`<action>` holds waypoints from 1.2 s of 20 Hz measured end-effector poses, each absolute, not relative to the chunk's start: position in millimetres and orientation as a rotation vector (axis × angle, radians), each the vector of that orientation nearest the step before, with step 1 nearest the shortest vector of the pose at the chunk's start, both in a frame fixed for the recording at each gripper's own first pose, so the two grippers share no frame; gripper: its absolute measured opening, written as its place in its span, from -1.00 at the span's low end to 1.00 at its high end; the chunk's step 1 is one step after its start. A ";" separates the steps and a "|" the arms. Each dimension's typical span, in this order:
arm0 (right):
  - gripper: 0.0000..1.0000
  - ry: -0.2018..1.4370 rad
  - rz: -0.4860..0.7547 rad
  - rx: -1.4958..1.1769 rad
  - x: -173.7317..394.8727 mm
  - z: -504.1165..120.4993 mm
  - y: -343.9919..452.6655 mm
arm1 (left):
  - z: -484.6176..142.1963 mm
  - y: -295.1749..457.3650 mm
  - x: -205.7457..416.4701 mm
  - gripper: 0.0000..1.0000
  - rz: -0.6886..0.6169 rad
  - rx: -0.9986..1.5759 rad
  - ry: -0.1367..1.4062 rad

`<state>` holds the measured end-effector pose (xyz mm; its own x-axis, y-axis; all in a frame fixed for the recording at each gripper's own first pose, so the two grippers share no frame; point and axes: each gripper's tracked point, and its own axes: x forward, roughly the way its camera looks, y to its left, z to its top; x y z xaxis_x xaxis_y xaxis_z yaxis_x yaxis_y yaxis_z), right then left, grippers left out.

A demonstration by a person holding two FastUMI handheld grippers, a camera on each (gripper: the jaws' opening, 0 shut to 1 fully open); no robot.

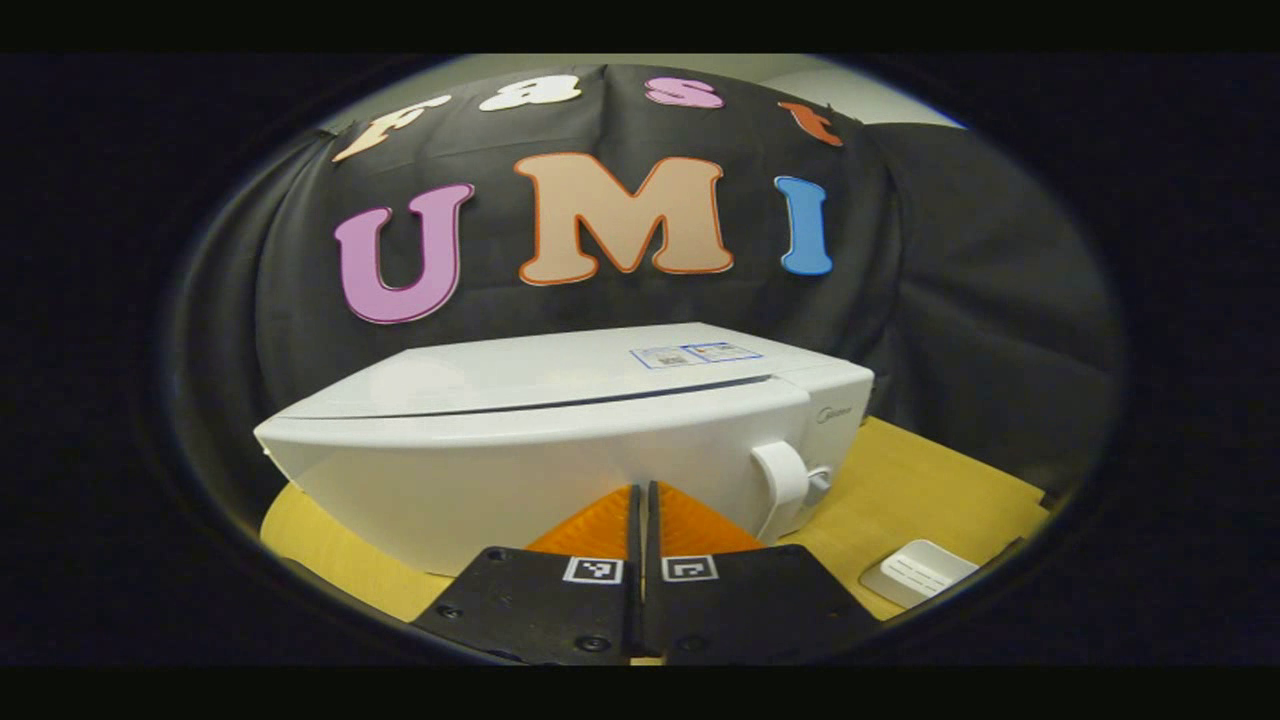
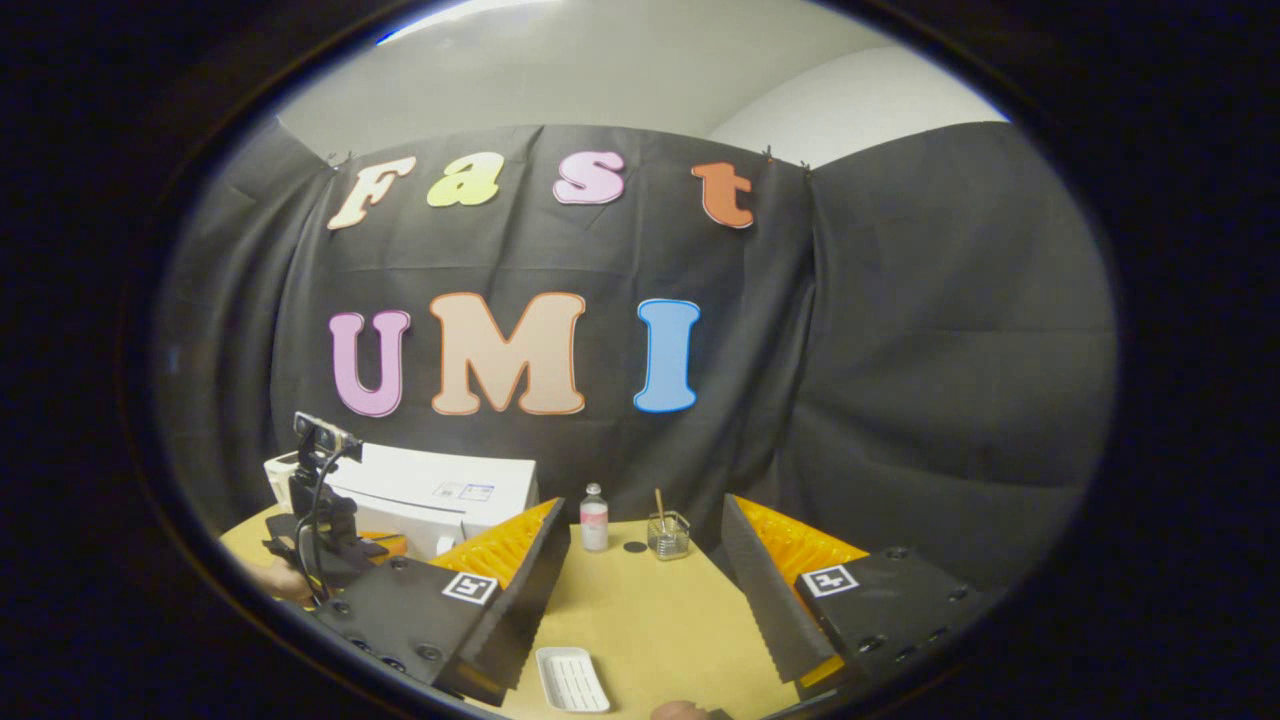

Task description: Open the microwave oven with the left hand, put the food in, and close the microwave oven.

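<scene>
- Microwave (image 1: 560, 450): white, door closed, standing on the worktop (image 1: 920, 490). In the left gripper view it sits at centre, just ahead of the left tool. Its handle (image 1: 785, 485) is at 4 o'clock on the front face. Two labels (image 1: 695, 354) lie on its top panel.
- Left tool (image 1: 641, 520): at 6 o'clock in the left gripper view, fingers together with a bare slit between them, holding nothing. The tips point at the lower front of the microwave; whether they touch it cannot be told.
- Left tool, seen from the right gripper view: at 8 o'clock, in front of the microwave (image 2: 440, 495), with a camera (image 2: 322, 433) and a cable on top. A hand (image 2: 270, 578) holds it from below.
- Right tool (image 2: 645, 560): at 6 o'clock in the right gripper view, fingers wide apart, holding nothing, above the worktop (image 2: 650, 610).
- Tray (image 2: 572, 679): white, ribbed, oblong, flat on the worktop at 6 o'clock, just below the near finger on the view's left. In the left gripper view it lies at 4 o'clock (image 1: 918, 572), well apart from the microwave. What it holds cannot be told.
- Bottle (image 2: 594, 518): small, clear, light cap, upright at the far edge of the worktop, between the right tool's fingers in the view.
- Glass (image 2: 668, 535): clear, with a stick standing in it, just at 3 o'clock of the bottle.
- Dark disc (image 2: 634, 547): flat on the worktop between bottle and glass.
</scene>
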<state>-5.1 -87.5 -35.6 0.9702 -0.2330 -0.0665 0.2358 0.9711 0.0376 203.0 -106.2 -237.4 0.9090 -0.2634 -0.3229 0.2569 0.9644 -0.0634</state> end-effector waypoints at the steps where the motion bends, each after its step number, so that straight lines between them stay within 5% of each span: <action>1: 0.73 0.065 -0.235 0.044 -5.2 -36.0 -88.0 | -240.0 -109.9 202.1 -0.96 -0.276 -0.024 0.345; 10: 0.76 0.076 -0.229 0.028 -8.1 -42.1 -91.7 | -230.8 -105.5 207.2 -0.99 -0.251 -0.002 0.326; 15: 0.76 0.068 -0.209 0.031 -1.7 -43.8 -83.0 | -176.7 -121.8 179.0 -0.94 -0.382 -0.043 0.253; 17: 0.76 0.069 -0.203 0.032 -0.2 -46.2 -80.0 | -141.4 -121.3 164.2 0.31 -0.410 -0.049 0.170; 18: 0.77 0.069 -0.200 0.035 0.2 -45.7 -78.4 | -126.0 -116.5 156.5 0.48 -0.405 -0.028 0.138; 24: 0.77 0.056 -0.179 0.046 1.2 -41.2 -68.4 | -58.4 -95.7 108.2 0.70 -0.364 -0.089 0.070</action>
